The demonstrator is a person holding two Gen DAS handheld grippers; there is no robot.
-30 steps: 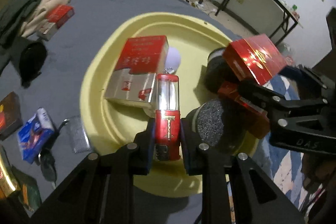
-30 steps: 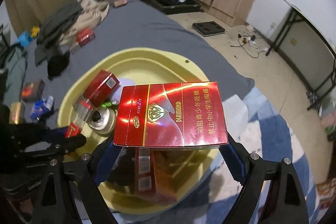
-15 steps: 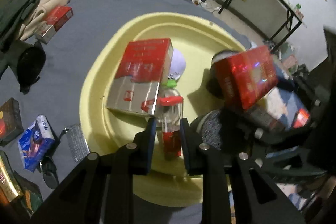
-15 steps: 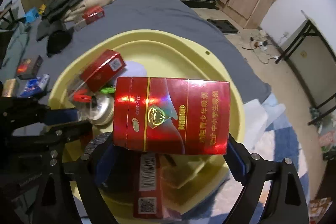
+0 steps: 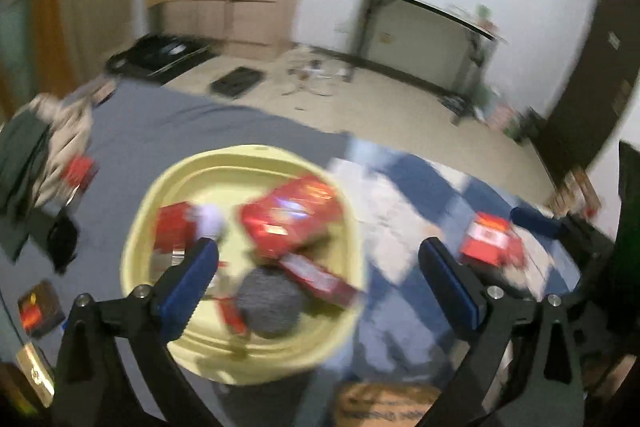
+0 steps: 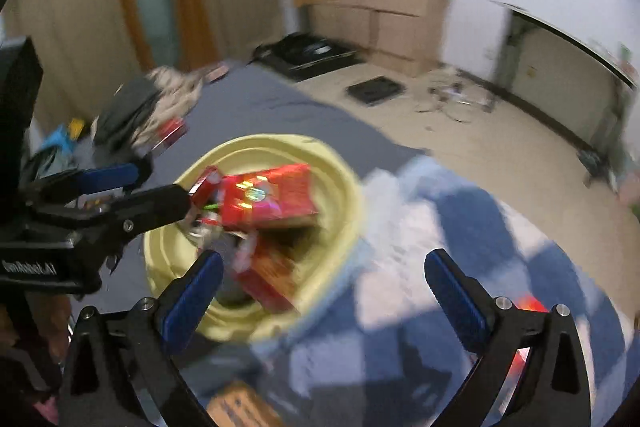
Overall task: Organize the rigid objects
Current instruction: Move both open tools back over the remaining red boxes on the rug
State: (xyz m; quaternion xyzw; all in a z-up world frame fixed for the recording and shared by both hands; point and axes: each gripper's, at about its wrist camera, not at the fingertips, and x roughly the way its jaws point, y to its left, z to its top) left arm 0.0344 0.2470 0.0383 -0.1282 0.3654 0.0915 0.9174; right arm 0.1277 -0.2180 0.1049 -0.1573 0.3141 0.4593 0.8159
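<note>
A yellow tray (image 5: 138,255) (image 6: 280,139) lies on the grey bed sheet. In it are a big red carton (image 5: 296,223) (image 6: 268,199), a second red box (image 5: 174,227), a grey round thing (image 5: 270,303) and a small red item (image 5: 232,311), all blurred. My left gripper (image 5: 320,279) (image 6: 164,185) hangs above the tray's near edge, jaws opening wide with nothing between them. My right gripper (image 6: 324,287) is over the blue-and-white blanket to the tray's right, its jaws also opening and empty. A red pack (image 5: 490,239) (image 6: 528,307) lies on that blanket.
Piled clothes (image 5: 40,155) and a red pack (image 5: 80,171) sit at the sheet's far left. Small boxes (image 5: 40,307) lie near the left edge. A brown cardboard piece (image 5: 384,399) is close below. Beyond the bed are bare floor and a black-legged table (image 5: 420,27).
The left gripper let go of the small red item, opened wide and rose back from the tray. The right gripper released the red carton into the tray and swung right.
</note>
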